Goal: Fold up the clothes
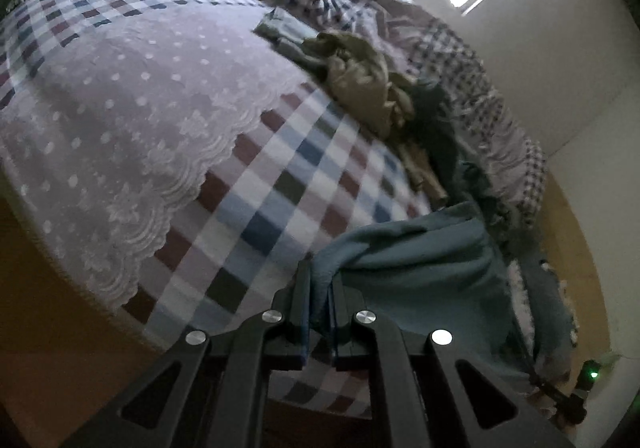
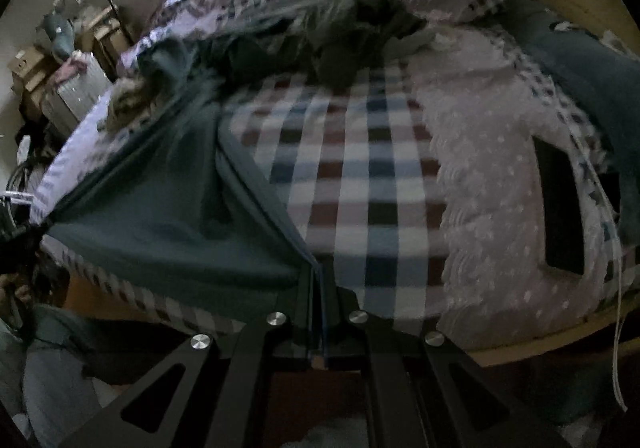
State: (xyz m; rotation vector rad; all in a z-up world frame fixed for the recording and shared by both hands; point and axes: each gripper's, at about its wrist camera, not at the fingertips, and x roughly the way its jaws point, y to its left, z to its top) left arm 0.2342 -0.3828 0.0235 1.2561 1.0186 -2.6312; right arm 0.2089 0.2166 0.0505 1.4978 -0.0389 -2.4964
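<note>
Left wrist view: the left gripper is clamped on an edge of the teal garment, which hangs over the checked bed; an olive garment lies crumpled farther back; right wrist view: the right gripper pinches the same teal garment, stretched leftward above the bed.

Teal-blue garment, soft knit, lifted off the checked bedspread and stretched taut, pinched at one edge in each view. Olive-tan garment crumpled in a heap farther back, dark clothes bunched just beside it near the bed's far side.
</note>
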